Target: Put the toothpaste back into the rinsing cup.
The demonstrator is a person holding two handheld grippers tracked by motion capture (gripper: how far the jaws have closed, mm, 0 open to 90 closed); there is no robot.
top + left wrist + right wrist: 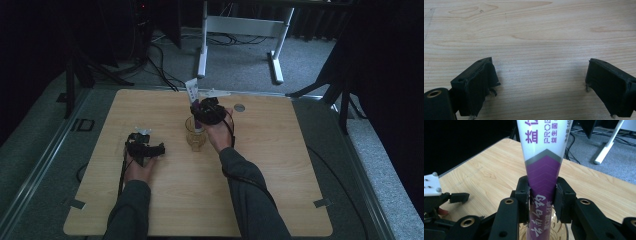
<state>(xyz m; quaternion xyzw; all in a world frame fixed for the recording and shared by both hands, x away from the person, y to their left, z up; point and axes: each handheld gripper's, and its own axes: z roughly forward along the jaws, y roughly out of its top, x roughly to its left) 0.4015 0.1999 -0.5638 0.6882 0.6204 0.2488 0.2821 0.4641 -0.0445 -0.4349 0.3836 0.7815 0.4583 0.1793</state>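
Black jaws of the right gripper clamp a purple-and-white tube, holding it upright with its lower end inside an amber glass near the middle of the wooden surface. Well to the left, the left gripper rests low over bare wood, jaws spread wide with nothing between them.

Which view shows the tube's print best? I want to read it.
The right gripper view: the tube stands close up, with purple and white lettering, clamped by the right gripper over the glass. The high view shows it small and unreadable.
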